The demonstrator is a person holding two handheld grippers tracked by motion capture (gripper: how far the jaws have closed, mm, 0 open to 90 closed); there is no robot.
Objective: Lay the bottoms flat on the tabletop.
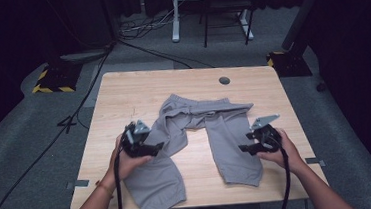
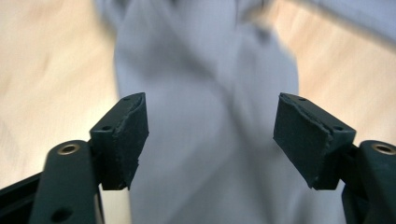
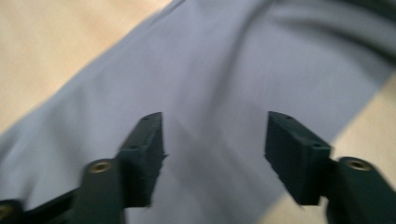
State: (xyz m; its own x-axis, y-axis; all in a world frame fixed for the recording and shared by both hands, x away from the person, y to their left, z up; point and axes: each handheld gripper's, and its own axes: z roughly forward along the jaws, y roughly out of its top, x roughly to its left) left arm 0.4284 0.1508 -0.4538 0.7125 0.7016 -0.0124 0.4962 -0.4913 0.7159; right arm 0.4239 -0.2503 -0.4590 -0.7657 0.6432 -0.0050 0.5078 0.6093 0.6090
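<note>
Grey trousers (image 1: 203, 133) lie spread on the wooden table (image 1: 122, 94), waist toward the far side and both legs pointing at me. My left gripper (image 1: 149, 145) hovers over the left leg (image 2: 205, 154), jaws wide apart and nothing between the pads. Over the right leg (image 3: 219, 121) my right gripper (image 1: 249, 142) is also open, its pads clear of the cloth. The left leg's cuff hangs over the table's near edge.
A round cable hole (image 1: 224, 80) sits near the table's far edge. Cables run across the grey floor (image 1: 36, 146) at the left. Stands with yellow-black bases (image 1: 53, 79) and a metal frame (image 1: 216, 12) stand behind the table.
</note>
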